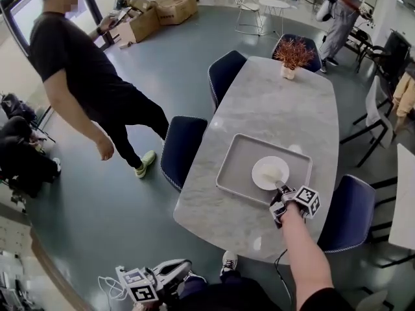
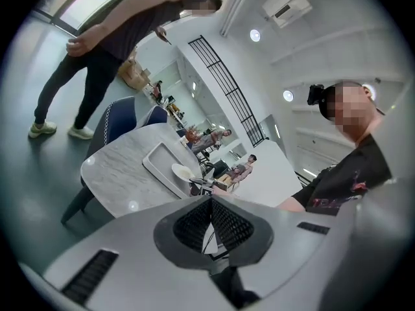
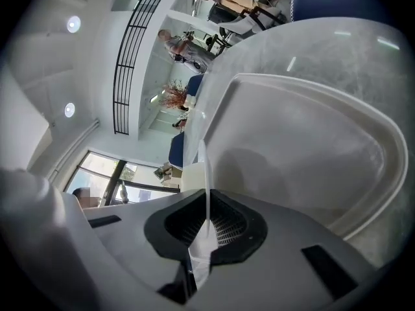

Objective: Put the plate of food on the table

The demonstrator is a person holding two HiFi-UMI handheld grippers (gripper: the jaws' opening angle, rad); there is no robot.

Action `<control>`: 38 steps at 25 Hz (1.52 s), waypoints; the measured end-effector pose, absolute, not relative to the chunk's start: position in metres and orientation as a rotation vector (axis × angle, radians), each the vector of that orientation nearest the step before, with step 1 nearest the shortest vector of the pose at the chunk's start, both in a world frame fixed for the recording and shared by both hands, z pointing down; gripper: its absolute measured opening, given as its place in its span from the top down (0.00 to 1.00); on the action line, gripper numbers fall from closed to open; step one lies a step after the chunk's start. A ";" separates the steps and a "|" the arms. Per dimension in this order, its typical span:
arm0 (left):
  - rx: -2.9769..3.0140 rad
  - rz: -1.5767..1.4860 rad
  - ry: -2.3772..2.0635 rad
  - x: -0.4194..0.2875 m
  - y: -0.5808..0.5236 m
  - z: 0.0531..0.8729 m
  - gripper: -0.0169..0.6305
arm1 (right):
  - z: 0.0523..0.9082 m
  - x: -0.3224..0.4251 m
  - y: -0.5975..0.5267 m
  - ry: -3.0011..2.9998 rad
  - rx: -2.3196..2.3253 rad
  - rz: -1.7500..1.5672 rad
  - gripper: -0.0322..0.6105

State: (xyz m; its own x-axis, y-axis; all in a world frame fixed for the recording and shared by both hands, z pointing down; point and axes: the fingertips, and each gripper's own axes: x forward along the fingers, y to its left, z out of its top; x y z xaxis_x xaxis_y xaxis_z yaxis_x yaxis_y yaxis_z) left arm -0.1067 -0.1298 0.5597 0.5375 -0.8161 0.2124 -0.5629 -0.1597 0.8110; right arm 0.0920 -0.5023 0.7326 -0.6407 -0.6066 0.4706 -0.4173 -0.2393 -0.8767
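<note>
Looks like a big open-plan office lounge: glossy grey floor [image 1: 97,219], a long grey marble counter [image 1: 272,102] flanked by navy upholstered chairs [image 1: 183,149], brown cardboard boxes [image 1: 174,8] piled at the far side, a small white round table [image 1: 274,5] beyond, a black mezzanine railing [image 2: 227,89] overhead, and a person in black [image 1: 78,70] standing by.

Glossy grey floor [image 1: 97,206], navy chairs [image 1: 183,149] beside marble surface [image 1: 272,102], cardboard boxes [image 1: 162,11] and white side table [image 1: 273,5] at back, round ceiling lights [image 2: 255,35], possibly a window [image 1: 23,11] left.
</note>
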 end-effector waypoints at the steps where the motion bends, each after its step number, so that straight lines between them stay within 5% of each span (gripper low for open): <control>1: 1.842 -0.345 -1.142 -0.106 -0.129 0.559 0.96 | 0.735 0.092 -0.504 1.839 -1.264 -2.013 0.92; 24: 1.814 -0.353 -1.157 -0.102 -0.121 0.565 0.96 | 0.756 0.098 -0.523 1.943 -1.474 -2.050 0.92; 38: 1.817 -0.376 -1.158 -0.102 -0.119 0.562 0.96 | 0.762 0.117 -0.521 2.199 -1.723 -2.037 0.82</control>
